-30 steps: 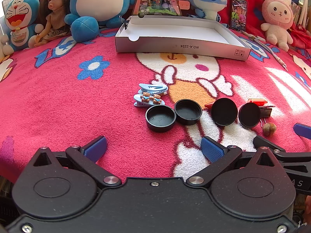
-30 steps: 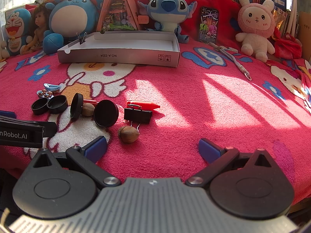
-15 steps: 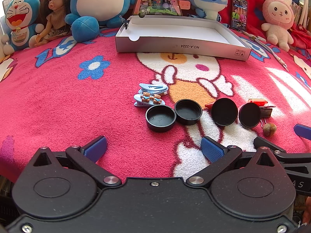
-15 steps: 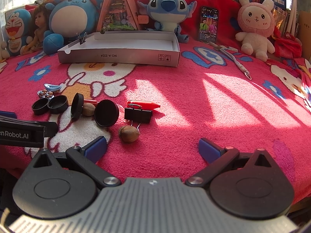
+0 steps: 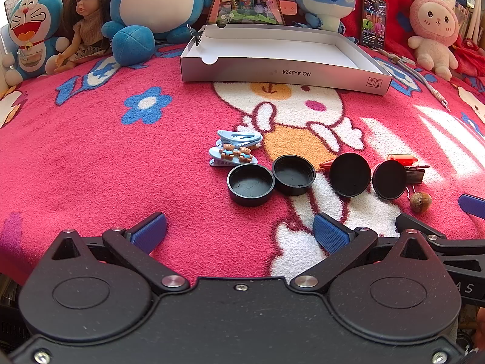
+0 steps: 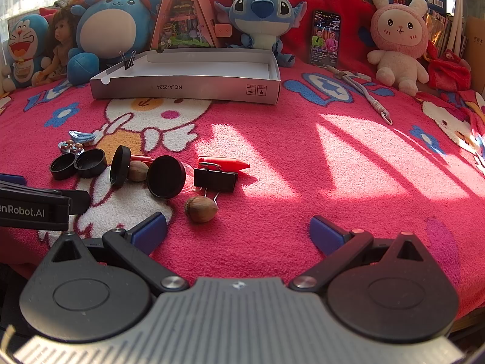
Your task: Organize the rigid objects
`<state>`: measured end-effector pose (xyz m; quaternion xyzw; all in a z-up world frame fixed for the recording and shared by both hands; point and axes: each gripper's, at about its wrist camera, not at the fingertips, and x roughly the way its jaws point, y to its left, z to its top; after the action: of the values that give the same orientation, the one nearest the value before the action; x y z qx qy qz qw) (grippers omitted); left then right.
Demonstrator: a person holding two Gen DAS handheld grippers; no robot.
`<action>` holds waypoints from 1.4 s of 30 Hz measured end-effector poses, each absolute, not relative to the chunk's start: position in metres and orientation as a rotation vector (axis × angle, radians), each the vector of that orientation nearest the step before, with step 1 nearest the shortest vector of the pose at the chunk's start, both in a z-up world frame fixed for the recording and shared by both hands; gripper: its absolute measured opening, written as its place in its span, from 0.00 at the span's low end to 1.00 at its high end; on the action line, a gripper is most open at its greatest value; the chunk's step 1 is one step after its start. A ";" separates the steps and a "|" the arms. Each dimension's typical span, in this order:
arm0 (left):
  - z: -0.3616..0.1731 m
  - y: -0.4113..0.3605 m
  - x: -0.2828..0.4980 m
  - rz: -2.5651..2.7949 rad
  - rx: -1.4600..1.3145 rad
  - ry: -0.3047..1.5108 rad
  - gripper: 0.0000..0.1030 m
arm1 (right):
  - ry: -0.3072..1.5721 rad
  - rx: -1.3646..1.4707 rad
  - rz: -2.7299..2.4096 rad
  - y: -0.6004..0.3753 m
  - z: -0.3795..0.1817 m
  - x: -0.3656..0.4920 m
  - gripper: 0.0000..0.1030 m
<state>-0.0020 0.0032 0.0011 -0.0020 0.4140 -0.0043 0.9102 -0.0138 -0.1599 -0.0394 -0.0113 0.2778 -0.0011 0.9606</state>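
With both the left hand-held gripper [image 5: 239,229] and the right hand-held gripper [image 6: 238,233] spread wide and empty above the blanket [image 6: 303,163], the hazelnut [image 6: 201,209] just ahead could roll off the soft pile if nudged, far from the box [image 6: 185,86].
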 end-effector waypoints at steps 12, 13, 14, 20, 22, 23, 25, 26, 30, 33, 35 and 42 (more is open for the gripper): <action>0.003 0.007 -0.001 -0.012 -0.001 0.852 1.00 | 0.557 -0.006 0.006 -0.163 -0.042 -0.013 1.00; 0.003 0.008 -0.001 -0.014 0.000 0.852 1.00 | 0.553 -0.008 0.007 -0.162 -0.042 -0.013 1.00; 0.003 0.008 -0.001 -0.017 0.003 0.849 1.00 | 0.551 -0.006 0.007 -0.162 -0.042 -0.014 1.00; -0.001 0.009 -0.008 -0.043 0.012 0.802 1.00 | 0.534 -0.007 0.005 -0.162 -0.043 -0.016 1.00; 0.000 0.013 -0.011 -0.056 -0.009 0.788 0.95 | 0.522 -0.008 0.002 -0.161 -0.043 -0.018 1.00; 0.002 0.015 -0.014 -0.055 -0.022 0.769 0.91 | 0.515 -0.006 -0.002 -0.161 -0.043 -0.019 1.00; 0.006 0.017 -0.020 -0.064 -0.030 0.728 0.68 | 0.486 0.015 -0.002 -0.163 -0.042 -0.023 1.00; 0.008 0.017 -0.023 -0.074 -0.030 0.709 0.63 | 0.470 0.028 0.004 -0.163 -0.040 -0.025 1.00; 0.012 0.020 -0.027 -0.074 -0.044 0.656 0.53 | 0.397 0.032 0.032 -0.164 -0.035 -0.034 1.00; 0.012 0.018 -0.026 -0.076 -0.015 0.643 0.53 | 0.376 -0.001 0.053 -0.160 -0.033 -0.036 0.96; 0.011 0.017 -0.026 -0.075 0.005 0.642 0.53 | 0.380 -0.022 0.064 -0.158 -0.035 -0.036 0.91; 0.005 0.019 -0.022 -0.077 -0.025 0.654 0.51 | 0.365 -0.022 0.068 -0.151 -0.037 -0.040 0.78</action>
<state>-0.0217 0.0194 0.0053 -0.0120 0.3211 -0.0380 0.9462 -0.0396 -0.1514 -0.0372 -0.0110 0.1813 0.0336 0.9828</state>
